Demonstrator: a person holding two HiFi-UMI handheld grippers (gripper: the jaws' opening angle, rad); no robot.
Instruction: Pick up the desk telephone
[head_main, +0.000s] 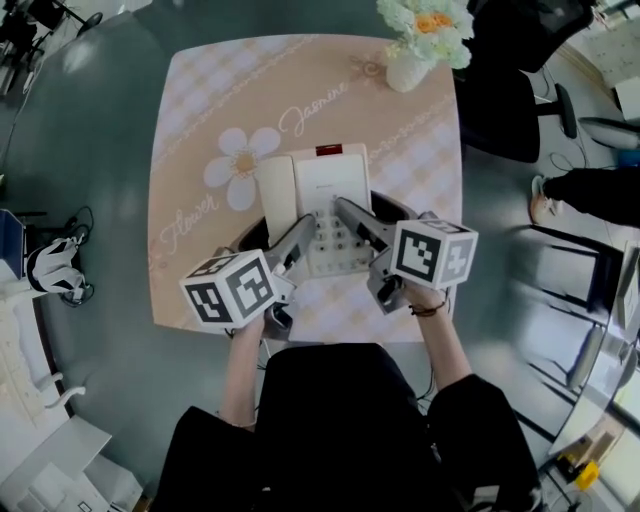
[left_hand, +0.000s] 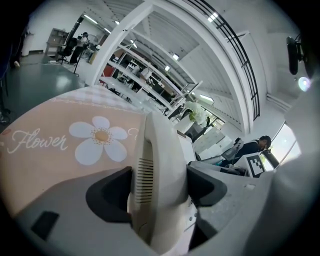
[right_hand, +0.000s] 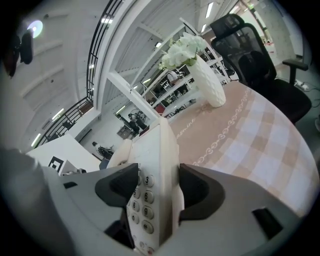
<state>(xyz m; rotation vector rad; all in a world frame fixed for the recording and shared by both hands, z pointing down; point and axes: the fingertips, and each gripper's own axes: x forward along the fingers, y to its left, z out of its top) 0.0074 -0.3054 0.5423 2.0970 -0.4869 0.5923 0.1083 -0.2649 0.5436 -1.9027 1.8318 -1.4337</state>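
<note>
Head view: phone (head_main: 325, 195) sits mid-surface (head_main: 200, 120), near a vase (head_main: 410, 65) at the far edge, with the left gripper (head_main: 298, 240) and right gripper (head_main: 352, 218) at its near sides. Left gripper view: the gripper is clamped on the phone's handset side (left_hand: 162, 150), over the flower-print cloth (left_hand: 60, 145). Right gripper view: the gripper is clamped on the phone's keypad edge (right_hand: 152, 165); can't tell if the phone is lifted.
</note>
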